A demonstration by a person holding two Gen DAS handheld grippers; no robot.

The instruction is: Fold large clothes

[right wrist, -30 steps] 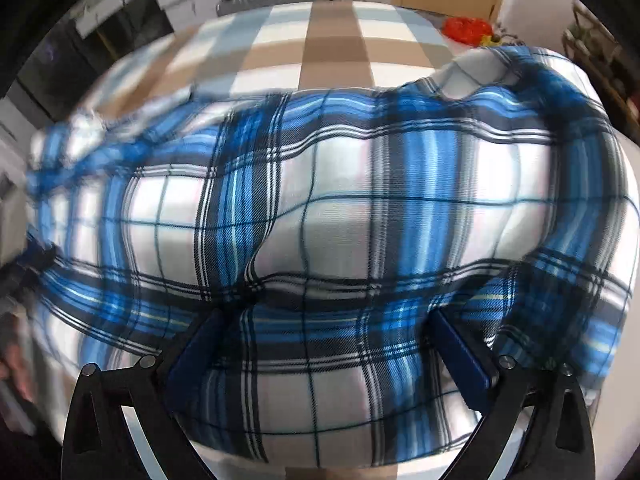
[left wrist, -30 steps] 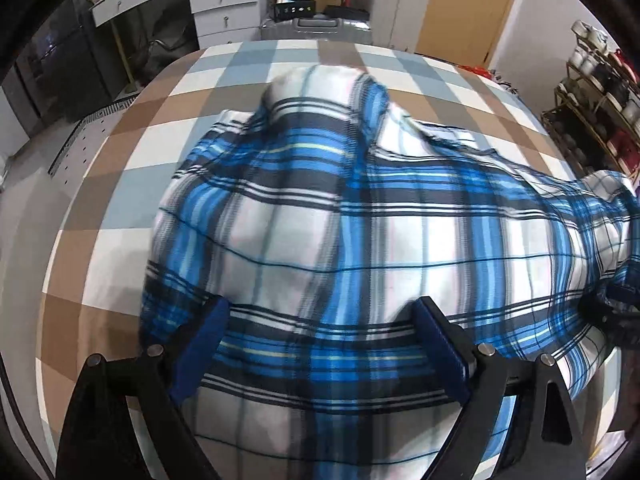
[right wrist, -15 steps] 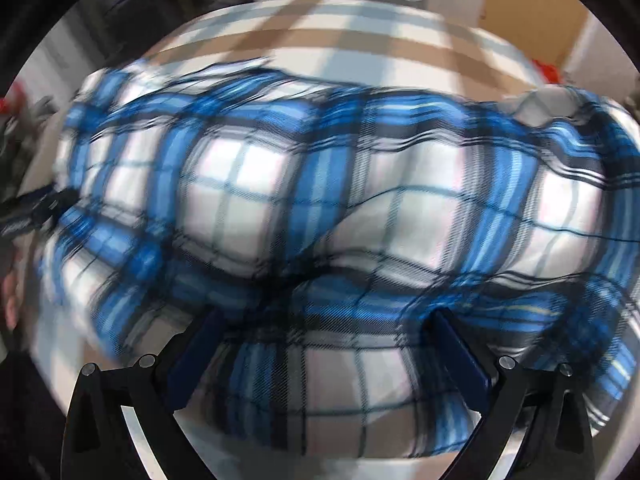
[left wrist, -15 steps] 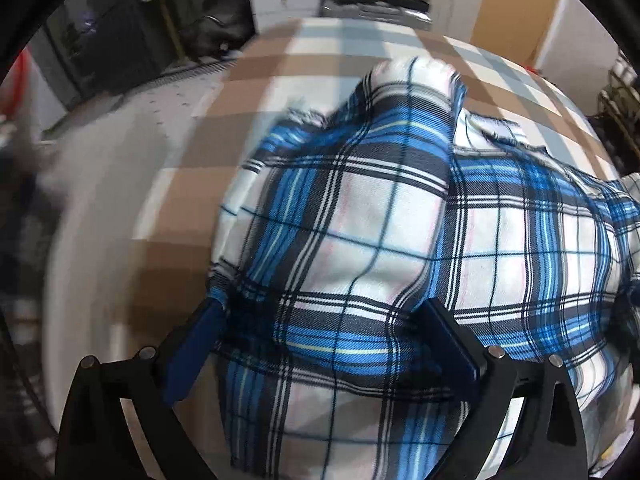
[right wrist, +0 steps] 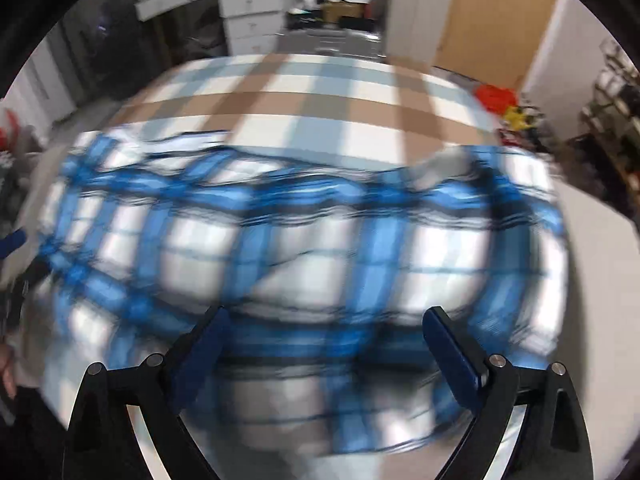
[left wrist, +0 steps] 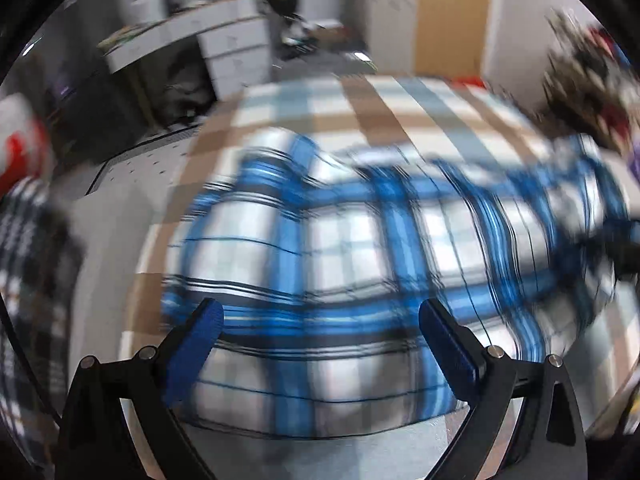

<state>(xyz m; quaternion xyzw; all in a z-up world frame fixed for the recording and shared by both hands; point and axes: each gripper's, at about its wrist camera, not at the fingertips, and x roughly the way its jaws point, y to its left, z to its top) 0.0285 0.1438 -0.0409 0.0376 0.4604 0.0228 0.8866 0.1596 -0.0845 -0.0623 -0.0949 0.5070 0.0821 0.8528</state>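
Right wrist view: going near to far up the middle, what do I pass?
Open right claw → blue plaid shirt → checked bedcover → white drawer unit at the back of the room.

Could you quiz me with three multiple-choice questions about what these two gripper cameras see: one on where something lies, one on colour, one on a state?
1. Where does the plaid shirt lie?
A. on the checked bed cover
B. on the floor
C. in a drawer

2. What colour are the gripper pads?
A. red
B. blue
C. yellow

3. How does the left gripper stand?
A. shut tight on cloth
B. wide open
C. out of view

Answers: 1 A, the brown, white and pale blue checks show all round the shirt; 2 B, both pads are blue on black fingers; 3 B, its fingers stand far apart over the shirt and pinch nothing.
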